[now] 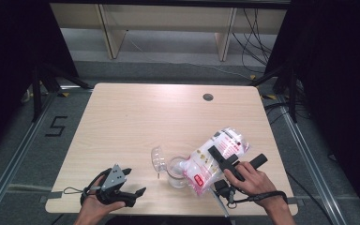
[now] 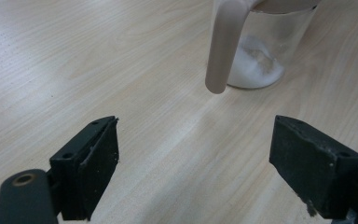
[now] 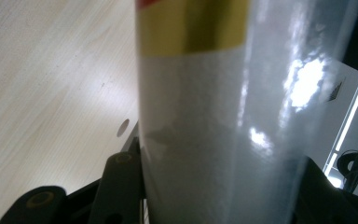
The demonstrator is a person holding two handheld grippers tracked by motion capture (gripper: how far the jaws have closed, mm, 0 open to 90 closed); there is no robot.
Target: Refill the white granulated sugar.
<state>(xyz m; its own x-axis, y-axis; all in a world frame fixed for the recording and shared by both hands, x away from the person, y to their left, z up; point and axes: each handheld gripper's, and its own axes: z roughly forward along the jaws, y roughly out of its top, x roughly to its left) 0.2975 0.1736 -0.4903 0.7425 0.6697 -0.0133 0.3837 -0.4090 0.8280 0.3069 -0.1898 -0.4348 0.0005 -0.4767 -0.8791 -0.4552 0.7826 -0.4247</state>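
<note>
Item: pouring of white granules from bag [image 1: 214, 159] into clear jar [image 1: 176, 172], near the front edge of the counter [image 1: 136, 117], a little right of its middle.

Progress: we judge the pour under way and early. The bag lies tilted, its lower end at the jar's mouth. In the left gripper view a shallow white heap covers the jar's bottom [image 2: 256, 63]; most of the jar stands unfilled, and the bag looks largely full. The jar's lid [image 1: 158, 158], hinged open, hangs at the jar's left side. Left to do, as we see it: go on tipping, right the bag, close the lid.

Right tongs [image 1: 225, 164]: jaws about half apart, clamped across the bag's body, pads pressing its film on both sides [image 3: 121, 186].

Left tongs [image 1: 133, 183]: jaws wide apart, holding nothing, resting low near the front left corner, pointed toward the jar.
</note>
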